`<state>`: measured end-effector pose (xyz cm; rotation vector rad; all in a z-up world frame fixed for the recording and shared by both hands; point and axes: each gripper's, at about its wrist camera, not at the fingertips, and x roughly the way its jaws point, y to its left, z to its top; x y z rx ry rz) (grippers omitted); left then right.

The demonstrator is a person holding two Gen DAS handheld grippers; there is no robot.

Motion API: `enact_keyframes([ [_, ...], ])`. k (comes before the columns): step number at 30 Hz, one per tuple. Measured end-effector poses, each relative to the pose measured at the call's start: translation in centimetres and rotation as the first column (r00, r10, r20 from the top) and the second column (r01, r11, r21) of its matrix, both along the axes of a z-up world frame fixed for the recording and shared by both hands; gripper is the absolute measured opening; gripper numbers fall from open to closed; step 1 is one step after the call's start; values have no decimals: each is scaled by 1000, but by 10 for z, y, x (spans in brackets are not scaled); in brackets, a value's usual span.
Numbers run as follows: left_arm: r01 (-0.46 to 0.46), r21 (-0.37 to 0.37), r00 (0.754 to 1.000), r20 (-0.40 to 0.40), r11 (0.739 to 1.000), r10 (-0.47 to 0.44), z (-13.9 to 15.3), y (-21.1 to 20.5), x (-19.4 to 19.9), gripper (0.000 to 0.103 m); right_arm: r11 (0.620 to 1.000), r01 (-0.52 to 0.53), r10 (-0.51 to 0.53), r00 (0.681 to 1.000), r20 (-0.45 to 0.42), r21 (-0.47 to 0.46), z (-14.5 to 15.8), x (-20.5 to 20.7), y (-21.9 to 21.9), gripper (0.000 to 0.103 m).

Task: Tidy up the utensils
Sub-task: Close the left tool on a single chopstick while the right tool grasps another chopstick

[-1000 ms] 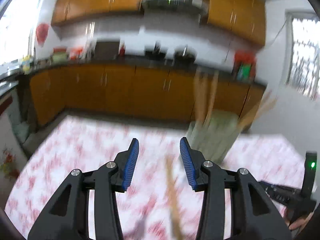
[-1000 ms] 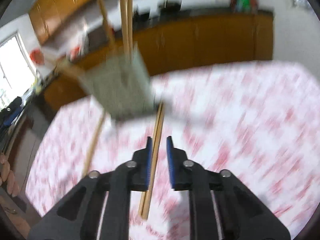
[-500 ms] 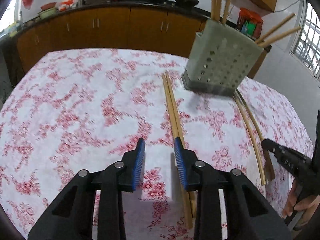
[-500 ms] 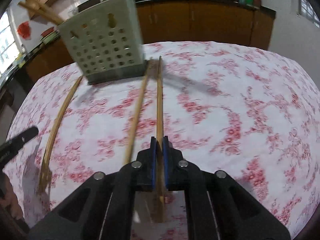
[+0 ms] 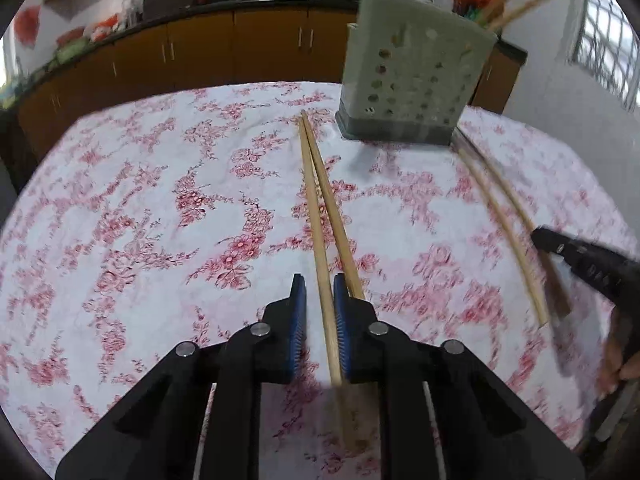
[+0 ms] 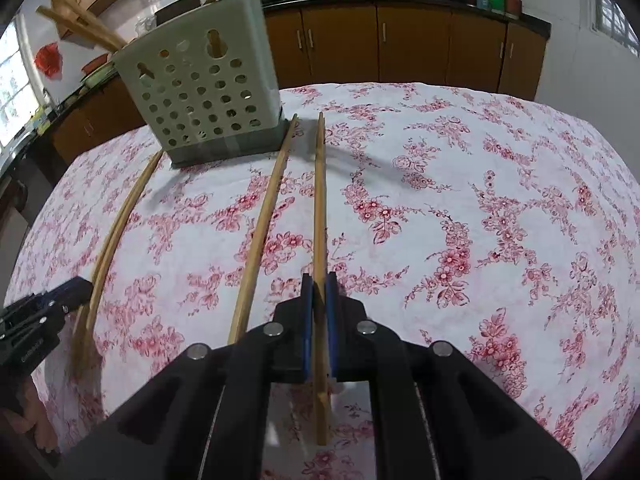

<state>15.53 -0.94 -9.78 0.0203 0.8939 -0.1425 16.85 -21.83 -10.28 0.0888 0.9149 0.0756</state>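
A pale green perforated utensil holder (image 5: 416,80) stands at the far side of the table with several chopsticks in it; it also shows in the right wrist view (image 6: 204,96). My left gripper (image 5: 319,292) is low over the cloth, its jaws narrowly apart around one wooden chopstick (image 5: 316,224), with a second chopstick (image 5: 332,208) just right of it. My right gripper (image 6: 319,288) is shut on a wooden chopstick (image 6: 320,200) lying on the cloth; another chopstick (image 6: 264,224) lies to its left.
The table (image 5: 140,208) has a white cloth with red flowers. Two more chopsticks (image 5: 500,220) lie at the right in the left wrist view, by the other gripper (image 5: 580,260). Brown kitchen cabinets (image 6: 400,44) run behind the table.
My left gripper has moved right and lowered onto the pair of chopsticks, its jaws narrowing around one. My right gripper stays shut on its chopstick, a little closer to the table.
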Motion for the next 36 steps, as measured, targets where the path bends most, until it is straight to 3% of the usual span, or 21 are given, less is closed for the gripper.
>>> enact_keyframes([
  [5,-40,20,999,-7,999,40,1,5,11,8,998,-38,38,999,16,-48,-1,-5,6,9],
  [12,-145,5,989,-3,989,145,2,41,37,8,999,39,-38,999,30,-19,-1,7,-11,8],
  [24,-146,-43,989,-5,988,146,5,46,43,8,999,34,-33,999,29,-16,-2,8,-11,9],
  [36,-147,-42,989,-2,988,147,2,44,37,9,999,34,-34,999,29,-8,-2,8,-11,9],
])
